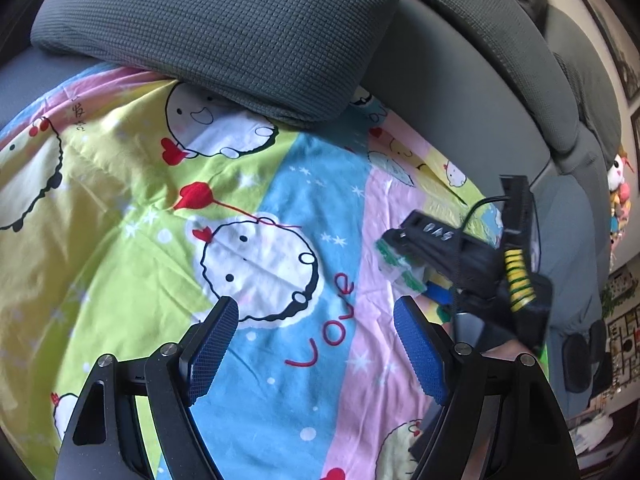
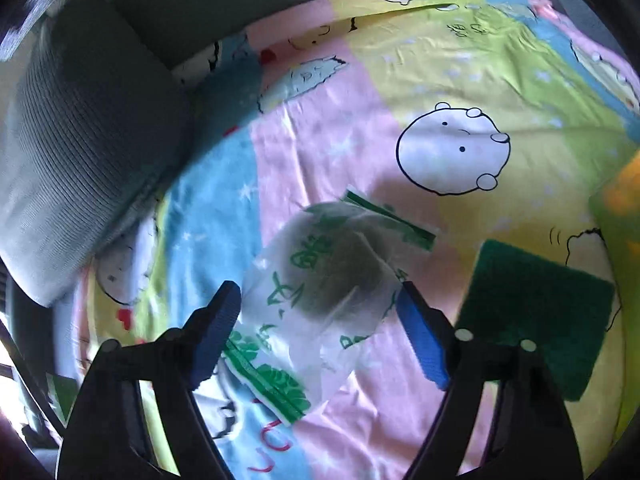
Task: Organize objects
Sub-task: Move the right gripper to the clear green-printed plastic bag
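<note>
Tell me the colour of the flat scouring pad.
Dark green scouring pad, clearest in the right wrist view.

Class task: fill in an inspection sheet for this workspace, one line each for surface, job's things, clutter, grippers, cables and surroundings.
Surface: pastel cartoon-print bedsheet, wrinkled.
Job's things: translucent green-printed plastic bag holding something dark; flat dark green scouring pad beside it.
Clutter: grey textured cushion on the sheet's edge.
Grippers: left hand-held gripper open, empty; right hand-held gripper open, straddling the bag.
Cables: thin black cable on the right gripper.
Surroundings: grey sofa back.
</note>
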Available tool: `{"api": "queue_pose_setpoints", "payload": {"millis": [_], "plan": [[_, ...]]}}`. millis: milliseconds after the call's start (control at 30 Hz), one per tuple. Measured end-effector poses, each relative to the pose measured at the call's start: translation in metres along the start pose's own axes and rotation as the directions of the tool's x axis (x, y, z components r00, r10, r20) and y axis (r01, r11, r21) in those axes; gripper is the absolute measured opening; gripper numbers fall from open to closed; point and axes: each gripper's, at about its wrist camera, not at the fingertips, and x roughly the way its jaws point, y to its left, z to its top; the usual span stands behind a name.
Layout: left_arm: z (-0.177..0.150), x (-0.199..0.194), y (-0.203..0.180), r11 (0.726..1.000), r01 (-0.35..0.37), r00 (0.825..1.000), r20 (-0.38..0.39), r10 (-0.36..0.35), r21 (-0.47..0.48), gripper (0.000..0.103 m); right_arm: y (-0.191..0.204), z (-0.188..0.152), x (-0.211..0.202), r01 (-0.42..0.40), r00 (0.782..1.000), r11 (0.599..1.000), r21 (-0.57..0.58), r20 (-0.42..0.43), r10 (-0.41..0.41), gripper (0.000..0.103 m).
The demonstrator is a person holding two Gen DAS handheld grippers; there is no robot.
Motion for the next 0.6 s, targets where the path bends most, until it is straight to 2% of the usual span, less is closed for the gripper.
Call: {"api": "queue_pose_setpoints", "payload": {"millis": [167, 333, 500, 600], "plan": [[0.000, -0.001, 0.002, 1.000, 0.009, 1.000, -0.001, -0.009, -0.005, 0.080, 0.015, -0.012, -0.002, 0.057, 0.998, 0.991, -0.122, 0.031, -0.054, 0.060], [0.001, -0.002, 0.008, 1.000, 0.013, 1.000, 0.001, -0.013, -0.028, 0.080, 0.015, -0.032, -0.018, -0.040, 0.999, 0.985, -0.167, -0.036, 0.034, 0.058], [0.001, -0.002, 0.015, 0.998, 0.013, 1.000, -0.005, -0.014, -0.054, 0.080, 0.009, -0.060, -0.043, -0.056, 0.996, 0.965, -0.256, -0.088, 0.034, 0.058], [0.001, 0.000, 0.013, 0.999, 0.011, 1.000, -0.011, -0.012, -0.049, 0.080, -0.001, -0.081, -0.058, -0.069, 0.995, 0.954, -0.291, -0.087, 0.045, 0.060]]}}
